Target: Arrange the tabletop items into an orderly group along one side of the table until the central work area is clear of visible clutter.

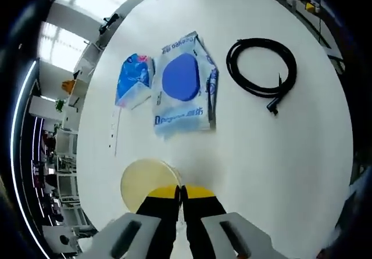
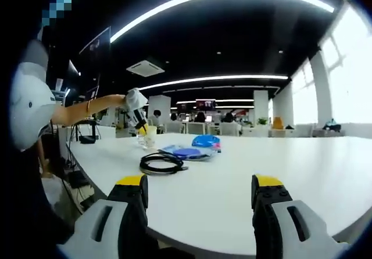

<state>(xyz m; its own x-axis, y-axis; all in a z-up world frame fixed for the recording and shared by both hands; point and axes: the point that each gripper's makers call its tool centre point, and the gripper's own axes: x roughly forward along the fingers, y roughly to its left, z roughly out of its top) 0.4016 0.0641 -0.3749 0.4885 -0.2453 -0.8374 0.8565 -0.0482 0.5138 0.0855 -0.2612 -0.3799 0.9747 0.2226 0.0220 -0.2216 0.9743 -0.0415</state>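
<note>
The left gripper [image 1: 181, 194] pinches the rim of a pale yellow cup [image 1: 146, 182] on the white table [image 1: 279, 154], near a wet-wipes pack [image 1: 185, 85], tissue packet [image 1: 134, 79] and coiled black cable [image 1: 260, 67]. The right gripper [image 2: 199, 195] hovers with jaws wide, holding nothing

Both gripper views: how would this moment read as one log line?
left gripper: shut on pale yellow round cup | right gripper: open, hovering | black coiled cable: on white table

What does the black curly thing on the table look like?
On the white table, look to the right of the big blue and white wipes packet in the left gripper view. The black cable lies coiled in a ring, the one dark thing there.
</note>
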